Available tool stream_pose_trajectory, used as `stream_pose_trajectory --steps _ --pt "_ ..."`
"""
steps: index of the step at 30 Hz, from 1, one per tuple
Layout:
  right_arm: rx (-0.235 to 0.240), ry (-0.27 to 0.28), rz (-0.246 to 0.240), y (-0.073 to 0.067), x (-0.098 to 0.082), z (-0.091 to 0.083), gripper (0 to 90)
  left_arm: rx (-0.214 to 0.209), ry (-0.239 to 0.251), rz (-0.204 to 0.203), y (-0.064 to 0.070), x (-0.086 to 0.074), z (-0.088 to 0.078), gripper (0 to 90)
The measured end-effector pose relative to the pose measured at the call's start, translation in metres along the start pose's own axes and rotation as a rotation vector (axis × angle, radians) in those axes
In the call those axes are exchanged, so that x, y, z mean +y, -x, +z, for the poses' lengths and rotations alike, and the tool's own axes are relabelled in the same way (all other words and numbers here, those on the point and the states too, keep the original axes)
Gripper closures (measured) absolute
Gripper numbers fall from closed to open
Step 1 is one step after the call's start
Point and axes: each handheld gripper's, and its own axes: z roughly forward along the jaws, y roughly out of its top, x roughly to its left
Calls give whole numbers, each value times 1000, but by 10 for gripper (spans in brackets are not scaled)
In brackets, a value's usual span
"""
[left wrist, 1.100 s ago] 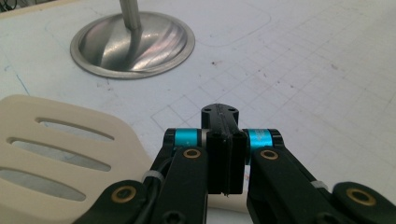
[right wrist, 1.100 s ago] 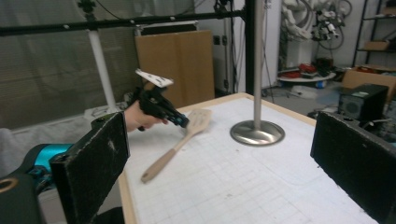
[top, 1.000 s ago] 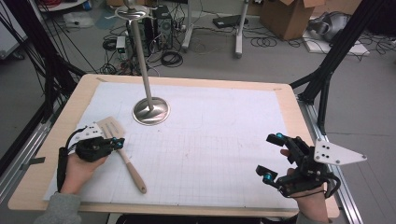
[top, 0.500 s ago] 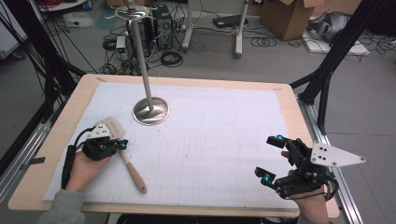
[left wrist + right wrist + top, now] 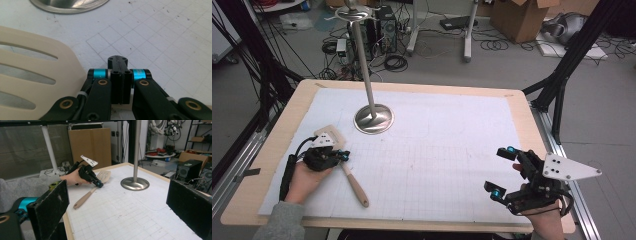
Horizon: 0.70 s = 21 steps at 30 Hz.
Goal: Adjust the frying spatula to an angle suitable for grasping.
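While left gripper point(image 5: 343, 156) clamps spatula point(image 5: 354, 184) neck, right gripper point(image 5: 503, 168) spread wide

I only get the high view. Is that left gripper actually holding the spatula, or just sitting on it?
Observer: In the left gripper view, the left gripper has its jaws pressed together with nothing between them. The spatula lies beneath.
Operator: What is the spatula's head like? The gripper's plate covers it for me.
Observer: It is cream, with long slots cut through it.
Operator: Anything about the right gripper I can't see?
Observer: In the right gripper view, the right gripper is open over bare mat, and its black pads look scuffed and speckled.
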Motion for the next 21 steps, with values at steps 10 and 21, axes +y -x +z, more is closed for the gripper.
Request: stream_pose_trajectory --steps 10,21 --pt "10 -19 8 3 -3 5 35 39 -15 34 5 -3 -4 897" --pt "5 -77 -2 4 -4 18 35 44 8 20 7 -9 -11 898"
